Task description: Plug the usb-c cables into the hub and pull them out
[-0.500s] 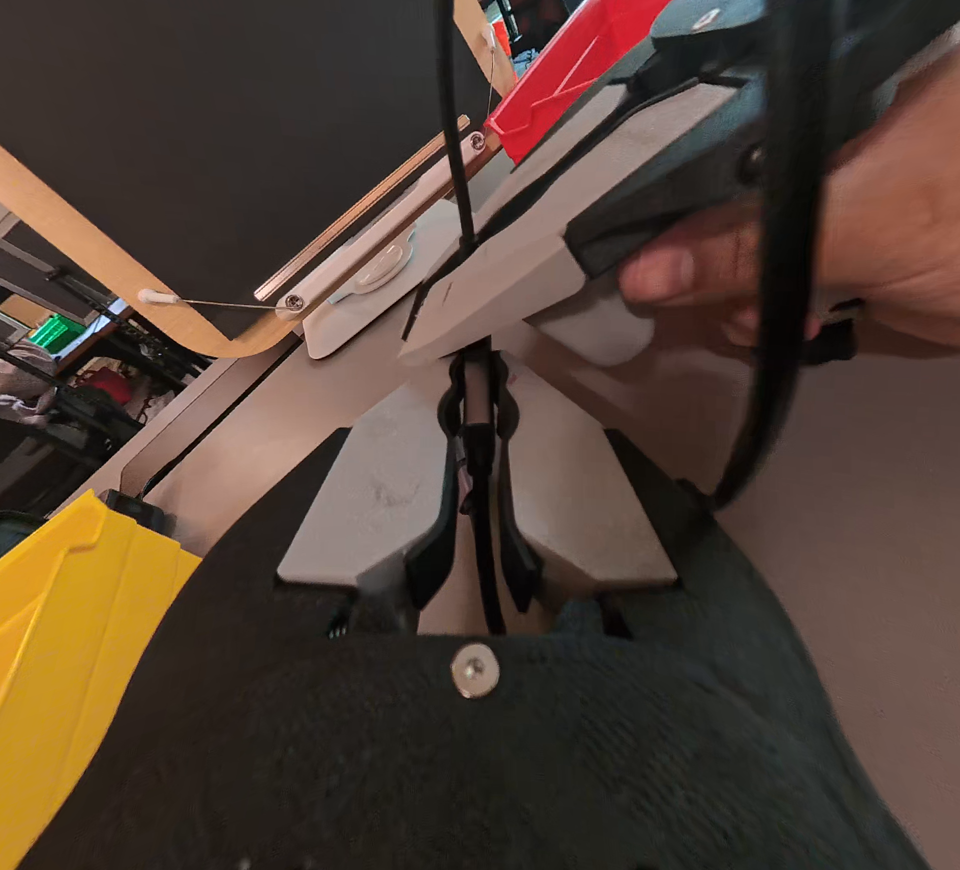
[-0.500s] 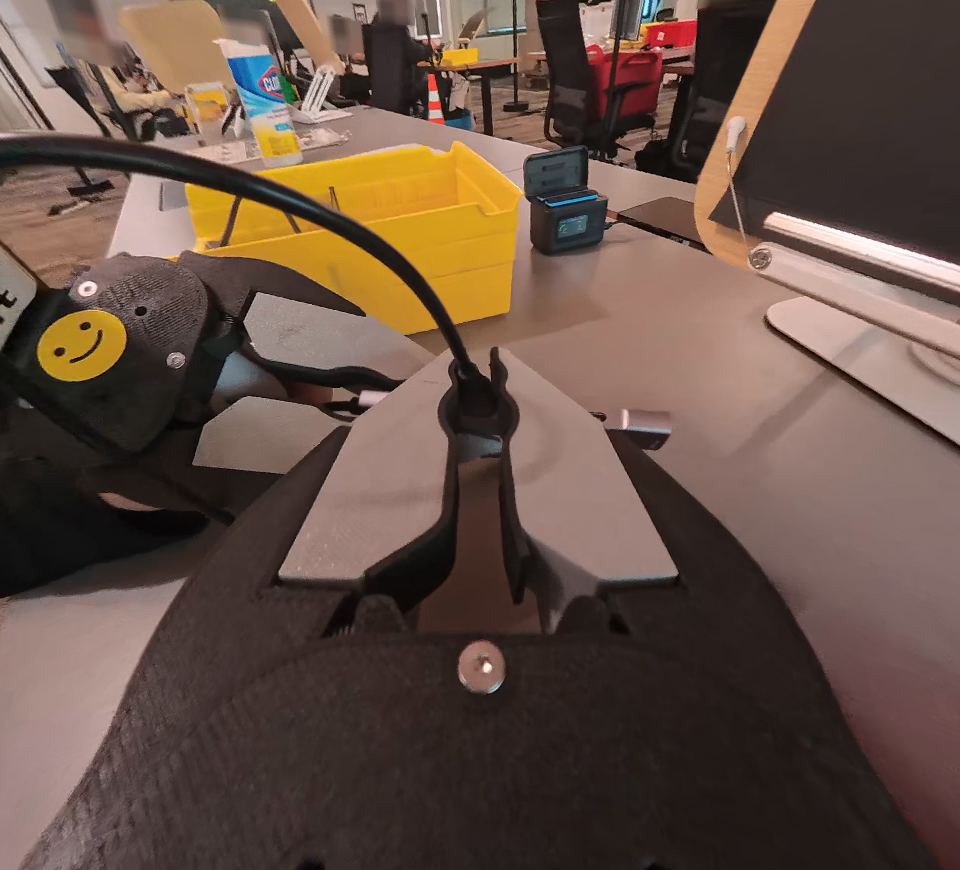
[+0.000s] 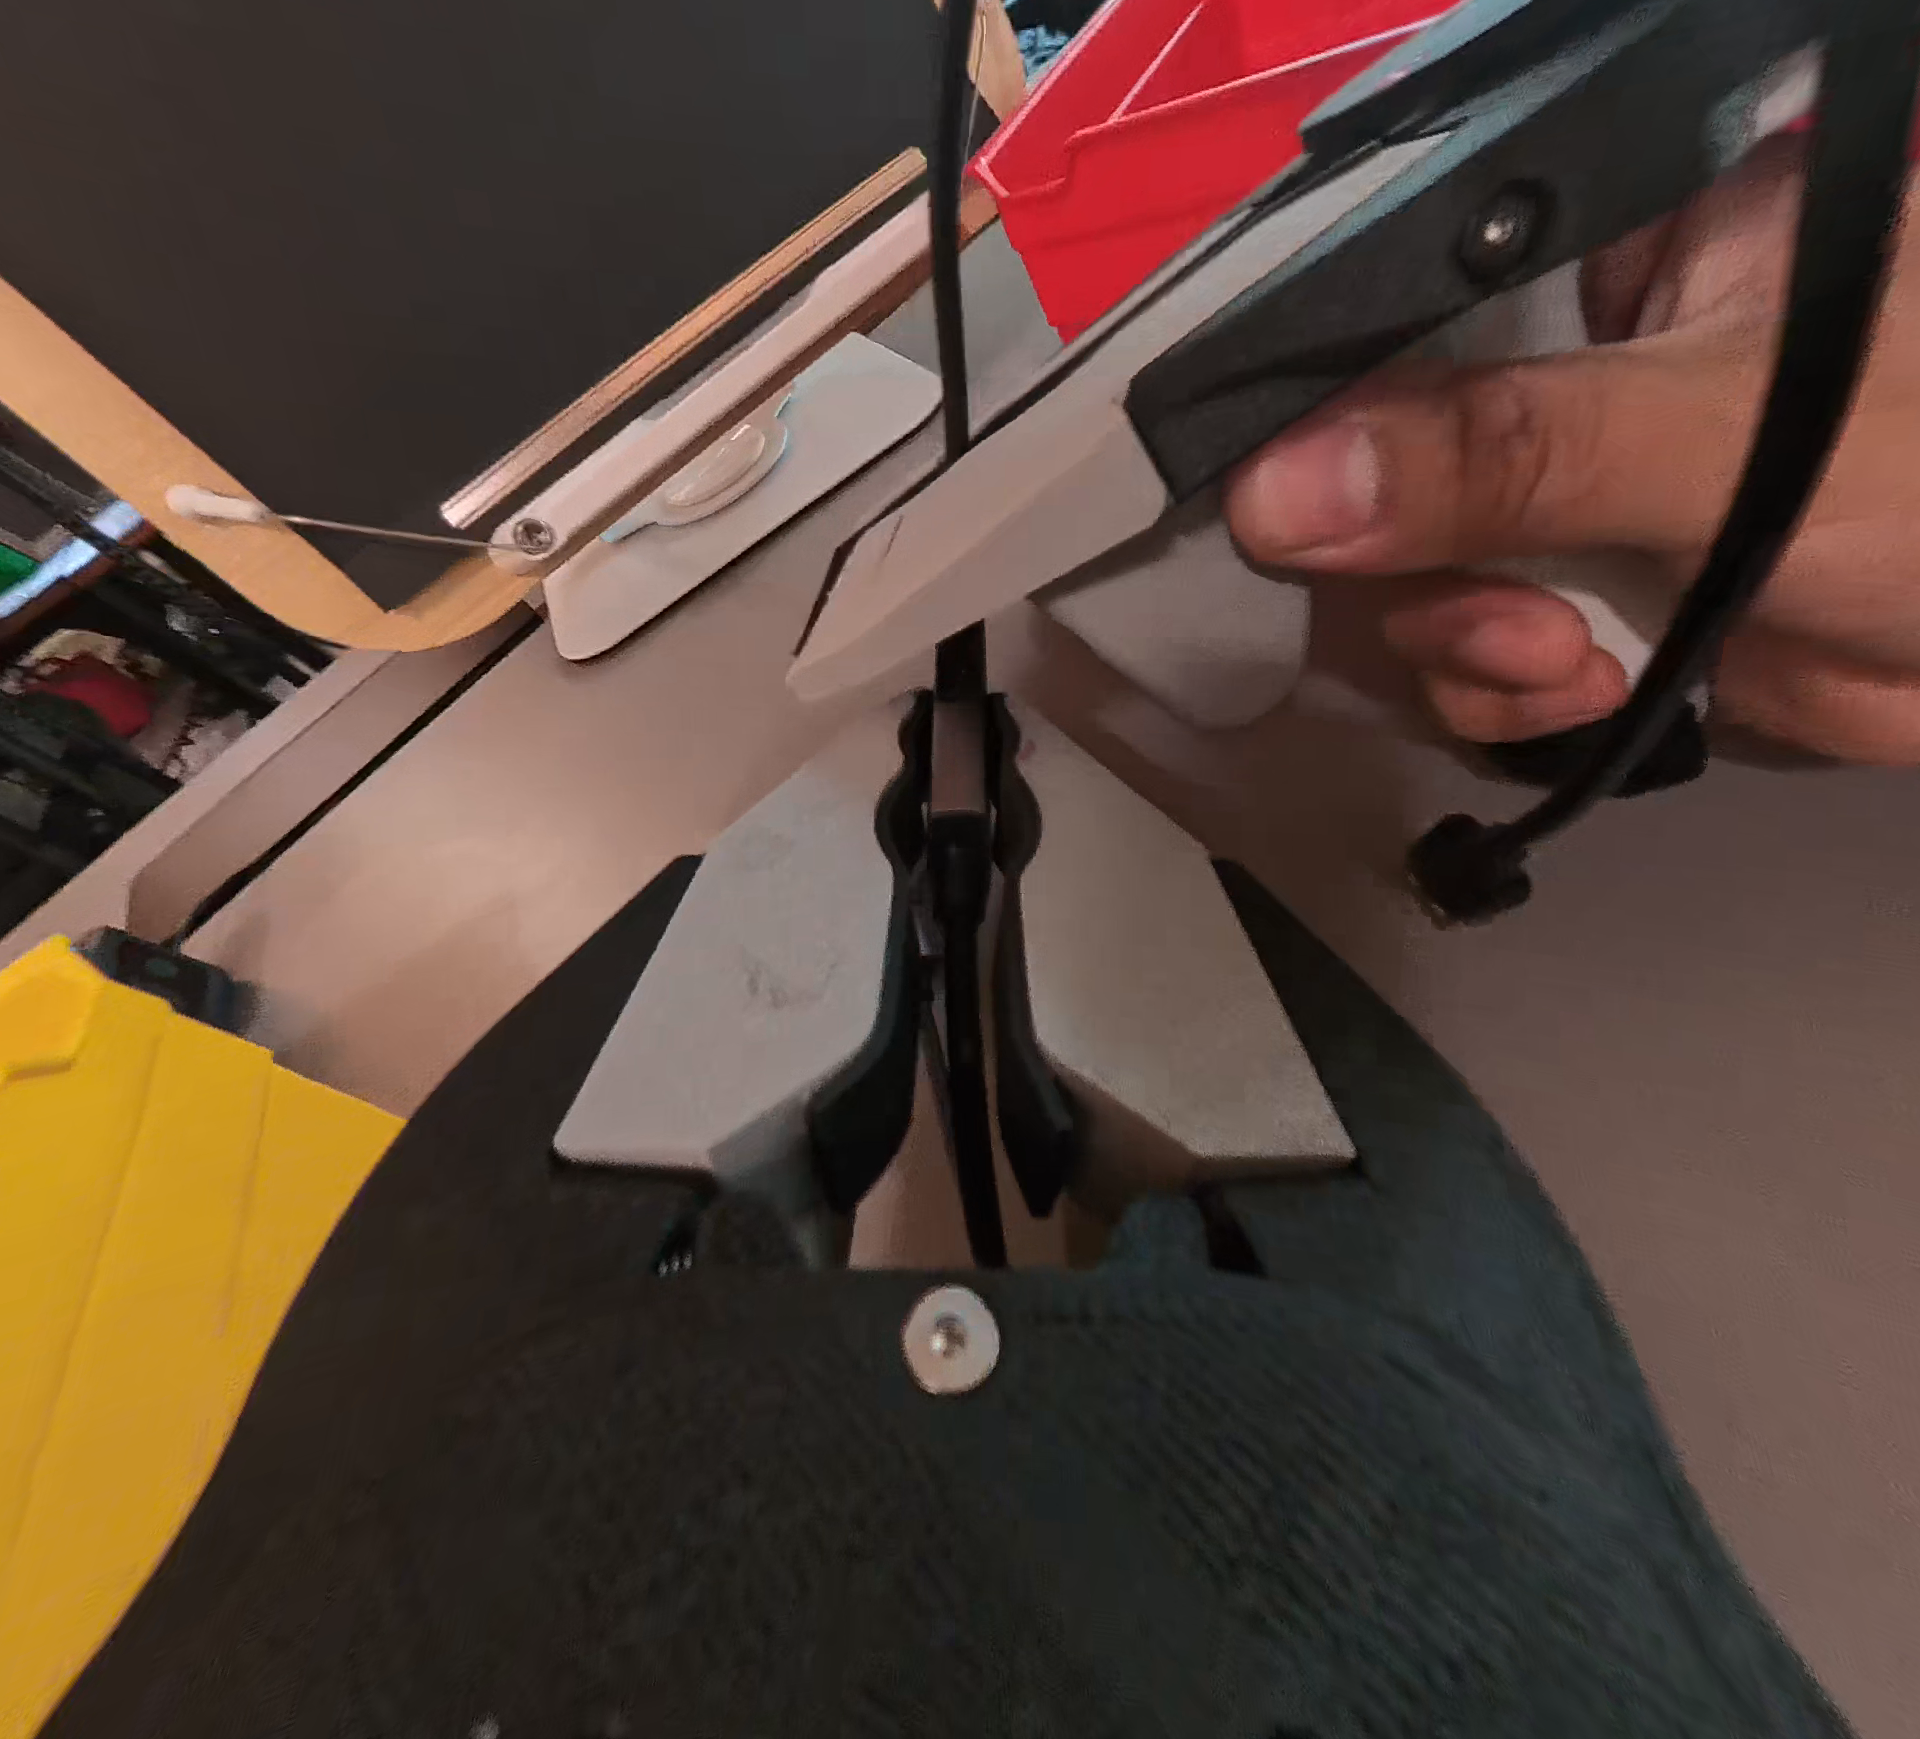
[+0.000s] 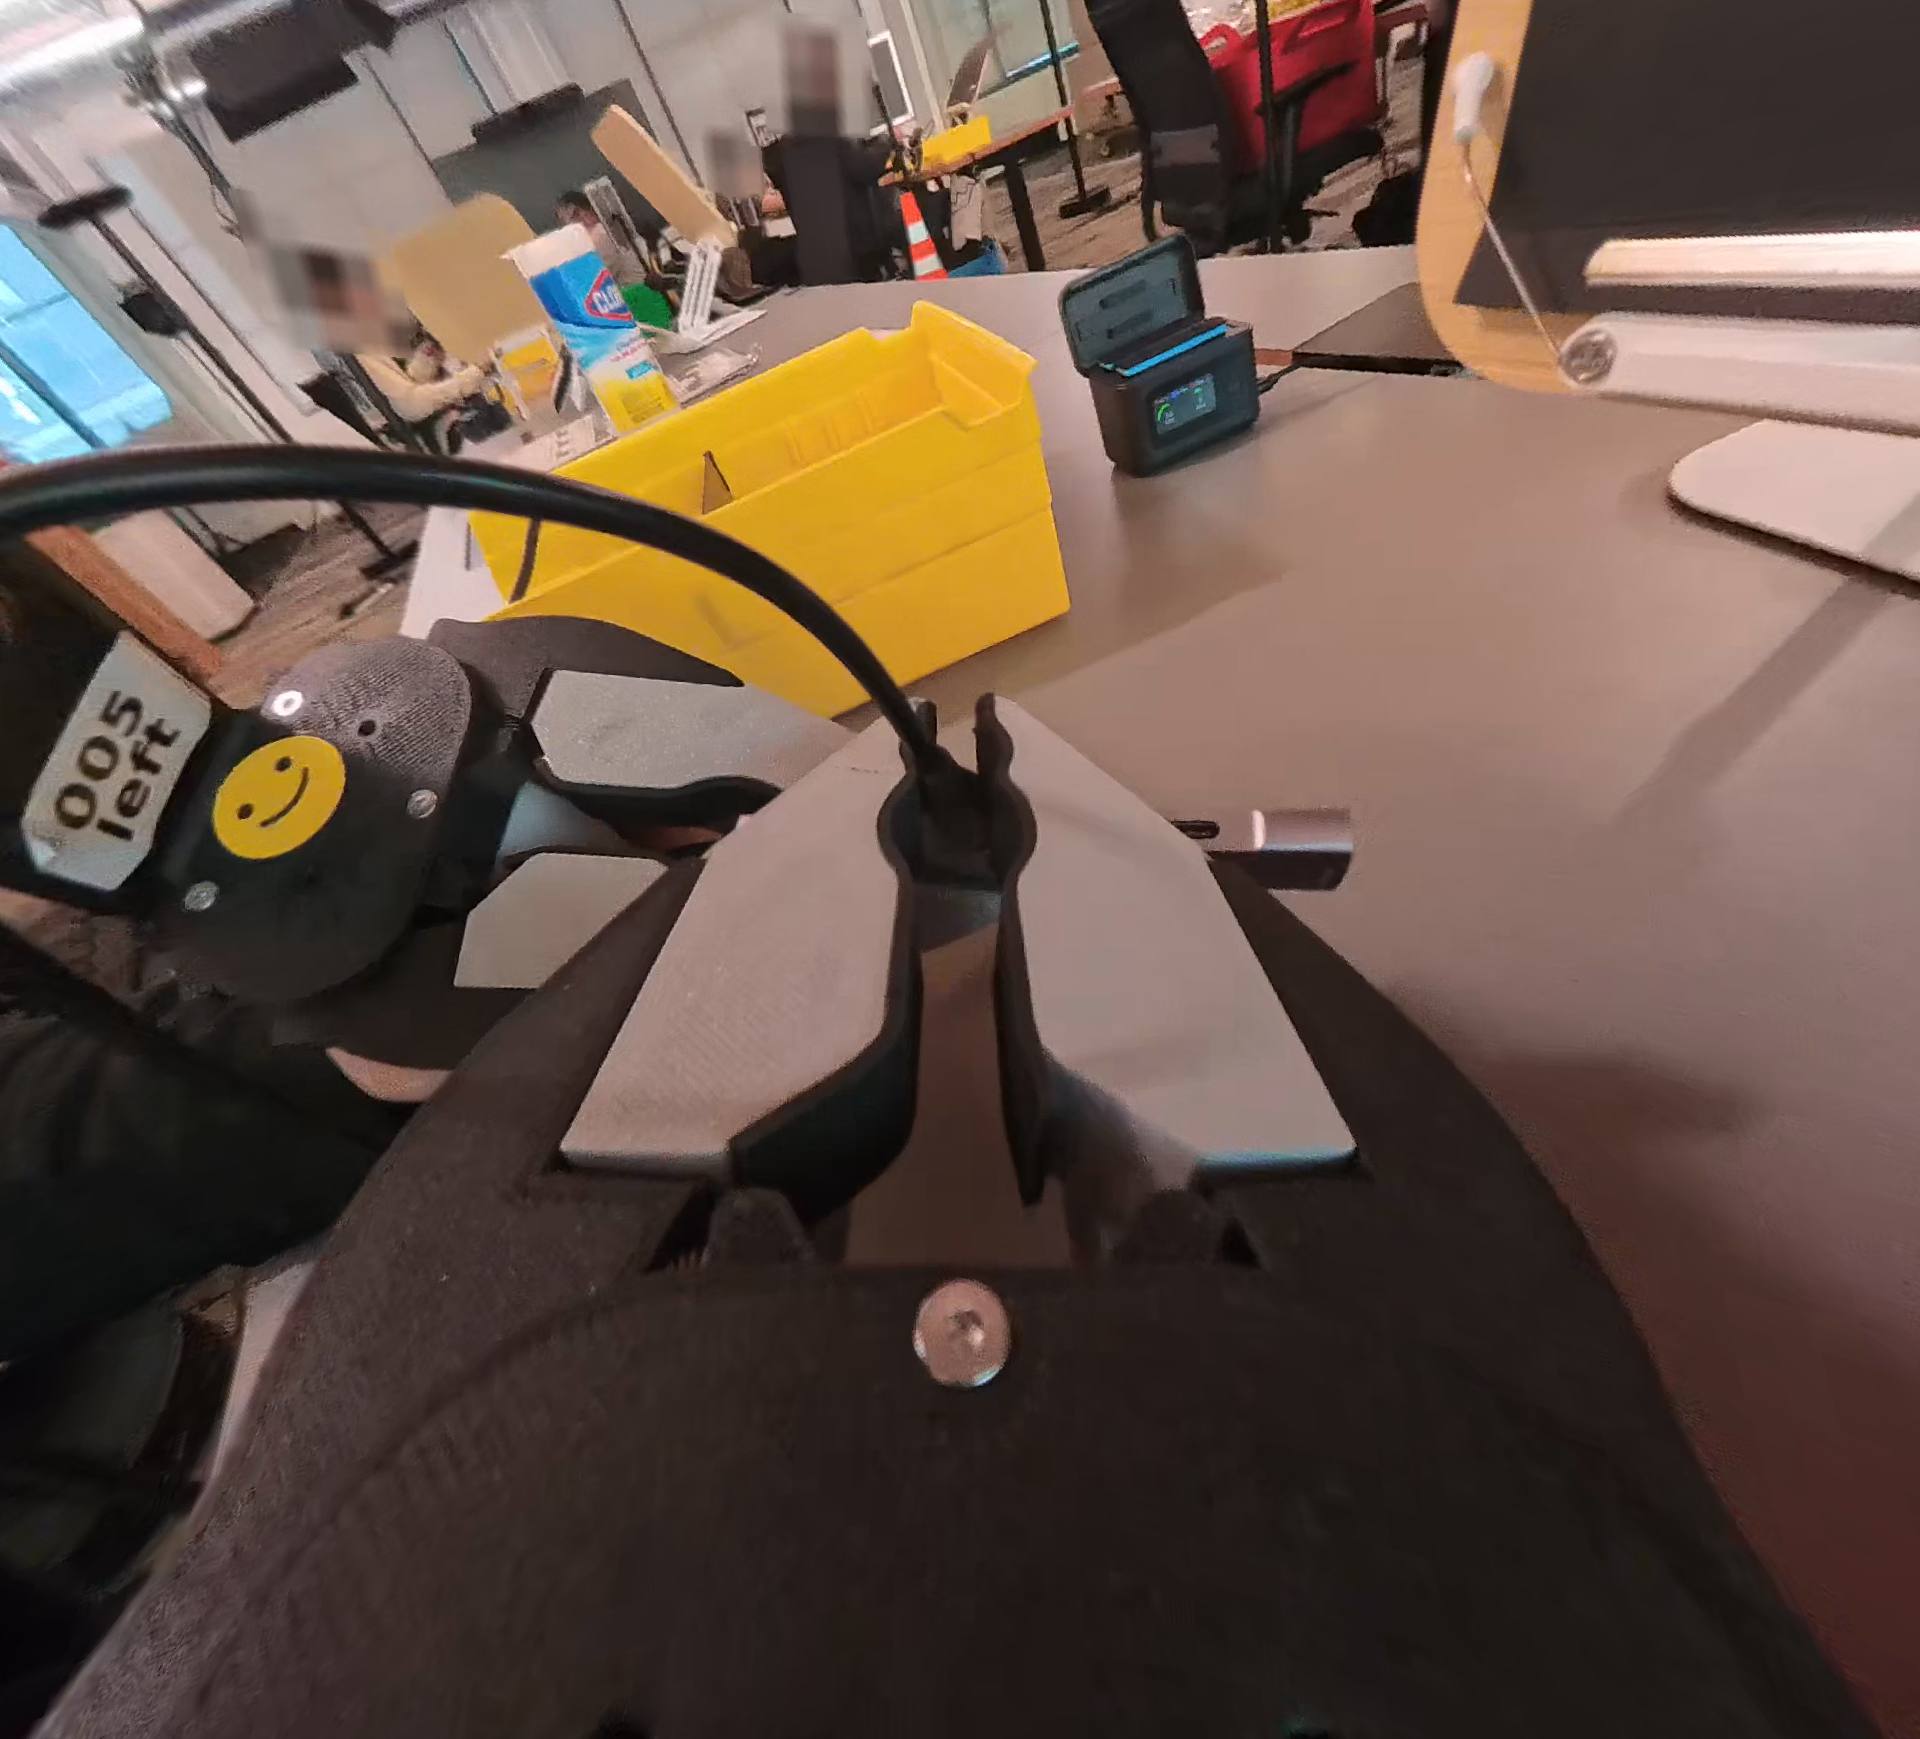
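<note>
Both pairs of jaws are closed. My left gripper (image 3: 956, 723) is clamped on the slim grey hub (image 3: 956, 770), held just above the table (image 3: 1662, 1170). My right gripper (image 4: 956, 733) pinches the black cable (image 4: 623, 505) at its plug, straight over the hub's far end.

Compared with half a second ago, the right gripper has drawn slightly away from the left fingertips, so more of the hub shows between them. The right wrist view has also tilted. I judge this to be the start of a pull-out, or a small wiggle of a seated plug.

The joint itself is hidden: the right gripper's finger covers the port, so I cannot tell whether the plug is in or free. From the right, only the hub's end pokes out beside my finger. The cable's other end (image 3: 1465, 868) dangles at the right, blurred. The yellow bin (image 4: 883, 526) stands well apart on the far left.
</note>
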Available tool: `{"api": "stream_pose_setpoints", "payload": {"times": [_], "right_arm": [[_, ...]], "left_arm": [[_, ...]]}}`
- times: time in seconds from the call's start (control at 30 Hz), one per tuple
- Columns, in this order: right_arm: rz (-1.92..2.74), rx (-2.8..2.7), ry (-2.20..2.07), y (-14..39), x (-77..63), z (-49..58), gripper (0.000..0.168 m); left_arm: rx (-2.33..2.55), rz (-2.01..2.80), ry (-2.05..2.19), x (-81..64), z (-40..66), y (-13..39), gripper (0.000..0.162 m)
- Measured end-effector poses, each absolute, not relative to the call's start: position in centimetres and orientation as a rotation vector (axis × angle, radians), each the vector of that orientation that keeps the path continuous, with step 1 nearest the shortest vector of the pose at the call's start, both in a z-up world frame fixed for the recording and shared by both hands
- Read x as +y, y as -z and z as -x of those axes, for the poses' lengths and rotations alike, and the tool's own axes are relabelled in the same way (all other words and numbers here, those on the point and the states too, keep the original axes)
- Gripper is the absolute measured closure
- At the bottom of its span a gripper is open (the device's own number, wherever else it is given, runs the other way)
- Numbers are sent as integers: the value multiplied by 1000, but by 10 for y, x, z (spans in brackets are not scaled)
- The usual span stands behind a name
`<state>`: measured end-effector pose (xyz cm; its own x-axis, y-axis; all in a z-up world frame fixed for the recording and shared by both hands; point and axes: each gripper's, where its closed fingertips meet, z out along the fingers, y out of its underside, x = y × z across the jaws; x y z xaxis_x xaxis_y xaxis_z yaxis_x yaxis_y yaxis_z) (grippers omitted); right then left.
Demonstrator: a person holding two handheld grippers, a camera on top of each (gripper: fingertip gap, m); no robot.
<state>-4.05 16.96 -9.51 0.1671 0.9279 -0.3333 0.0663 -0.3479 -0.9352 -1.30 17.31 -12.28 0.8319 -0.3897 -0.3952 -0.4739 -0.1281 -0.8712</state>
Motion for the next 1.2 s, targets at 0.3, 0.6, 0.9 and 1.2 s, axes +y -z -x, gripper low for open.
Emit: {"api": "stream_pose_setpoints", "payload": {"times": [0.3,0.6,0.9,1.2], "right_arm": [[1281,-1265,-419,89,164,43,166],[1376,-1195,-744,86,158,45,165],[1260,-1243,-638,83,158,44,165],[1243,-1175,-660,71,179,25,165]], "left_arm": [[634,1752,0,171,15,121,156],[640,1733,1,170,16,119,156],[597,1735,348,163,2,117,155],[413,1715,940,146,-1,103,142]]}}
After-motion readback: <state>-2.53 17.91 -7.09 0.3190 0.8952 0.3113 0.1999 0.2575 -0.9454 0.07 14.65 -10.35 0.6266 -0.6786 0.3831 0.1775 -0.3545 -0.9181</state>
